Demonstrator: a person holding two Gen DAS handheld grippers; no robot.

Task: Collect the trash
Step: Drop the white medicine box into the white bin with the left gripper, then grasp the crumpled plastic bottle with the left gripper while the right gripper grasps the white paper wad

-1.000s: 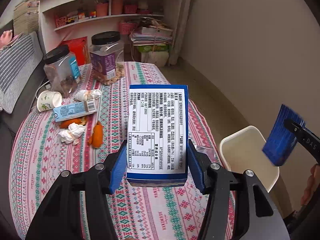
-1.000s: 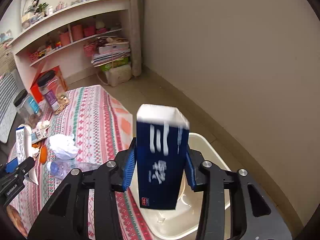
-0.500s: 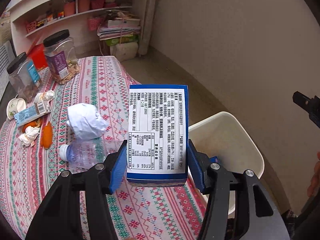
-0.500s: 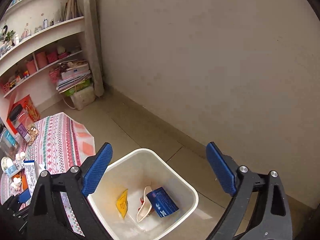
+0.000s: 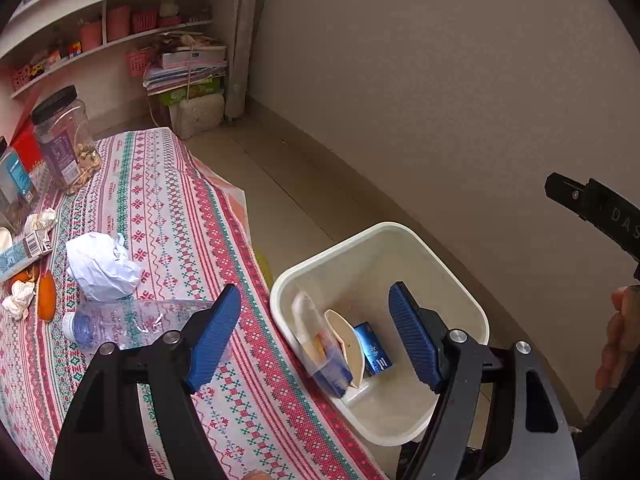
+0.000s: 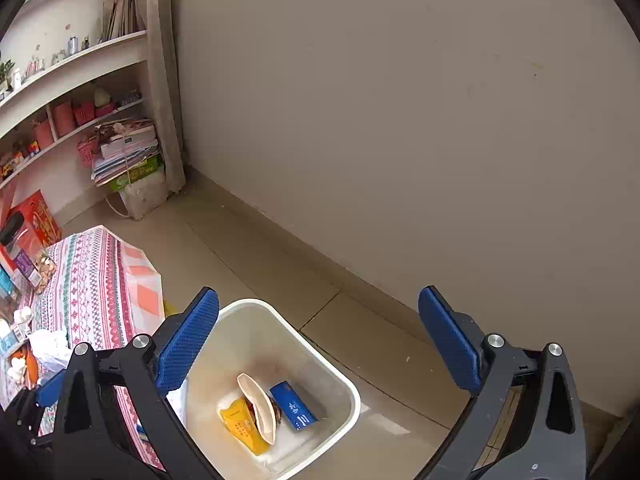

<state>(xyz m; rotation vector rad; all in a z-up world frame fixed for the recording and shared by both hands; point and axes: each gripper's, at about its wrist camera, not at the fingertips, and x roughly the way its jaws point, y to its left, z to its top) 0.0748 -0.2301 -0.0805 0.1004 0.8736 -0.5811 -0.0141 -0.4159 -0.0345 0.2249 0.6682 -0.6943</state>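
Observation:
My left gripper (image 5: 313, 292) hangs over the white bin (image 5: 376, 232) beside the table, and its jaws are opening. A blue-and-white carton (image 5: 326, 356), blurred, drops into the bin below the pads, touching neither. My right gripper (image 6: 318, 296) stands over the same bin (image 6: 256, 303), its jaws still opening wide with nothing between them. Inside the bin lie a dark blue carton (image 6: 294, 406), a paper cup (image 6: 258, 408) and a yellow packet (image 6: 242, 424). On the table remain a crumpled white paper (image 5: 102, 266), a clear plastic bottle (image 5: 132, 322), orange peel (image 5: 46, 296) and a tissue wad (image 5: 18, 298).
The table wears a patterned cloth (image 5: 180, 216), and its edge runs close along the bin. Two lidded jars (image 5: 66, 140) stand at its far end. Shelves (image 6: 76, 68) and a stack of papers (image 5: 188, 68) line the back wall. A person's hand (image 5: 620, 336) shows at the right.
My left gripper swung right over the bin and let go of the blue-and-white carton. My right gripper released the dark blue carton, which now lies in the bin, and its jaws spread wide.

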